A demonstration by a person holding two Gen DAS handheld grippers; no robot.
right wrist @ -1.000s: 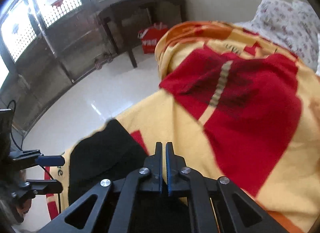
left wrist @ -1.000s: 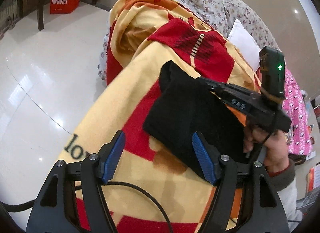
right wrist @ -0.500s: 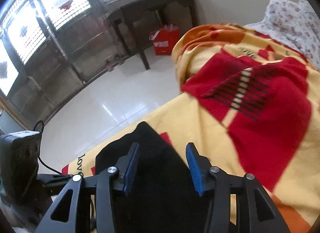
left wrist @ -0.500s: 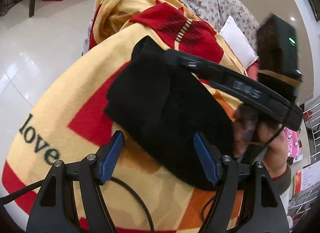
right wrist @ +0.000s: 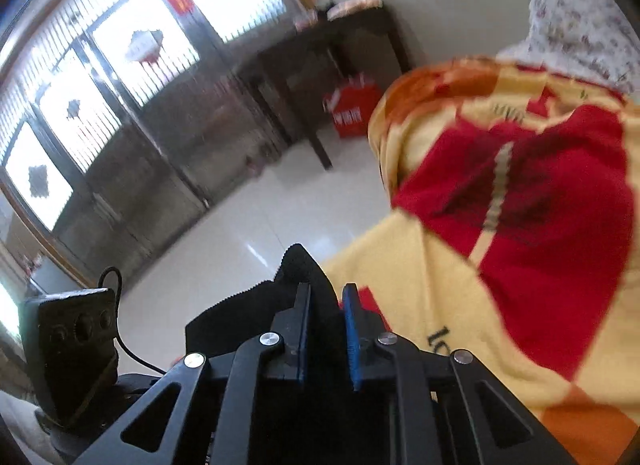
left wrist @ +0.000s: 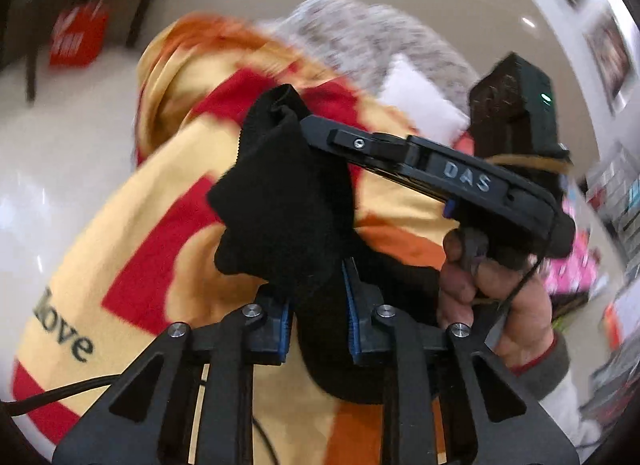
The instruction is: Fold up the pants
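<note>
Both tongs are clamped on the same bundle of black pants (left wrist: 288, 201), which is lifted off the bed and hangs bunched between them above the blanket (left wrist: 132, 233).

The left tongs (left wrist: 316, 317) are closed most of the way, their blue pads (left wrist: 350, 313) pressing in on a thick fold of the black cloth from either side. The fabric fills the whole gap between them, spilling out above in a rumpled mass and below in a rounded lump.

The right tongs (right wrist: 325, 329) are nearly closed too, with only a narrow gap between the blue pads (right wrist: 351, 329), and that gap is packed with black cloth. A pointed corner of the pants sticks up just past the tips. In the left wrist view the right tongs (left wrist: 316, 125) reach in from the right side and bite the top edge of the pants, near a ribbed band. The hand (left wrist: 492, 297) holding them is wrapped around the grip below, its sleeve cuff showing at the wrist.

Beneath the pants lies a yellow blanket with big red shapes, orange patches and the dark word "love" near its edge. Further up the bed sit a floral quilt (left wrist: 376, 37) and a white pillow (left wrist: 420, 101). On the shiny pale floor (right wrist: 248, 233) beyond stands a red bag (right wrist: 354, 109) beside the legs of a dark table (right wrist: 320, 61), with bright windows (right wrist: 132, 49) behind. Much of the background is blurred.
</note>
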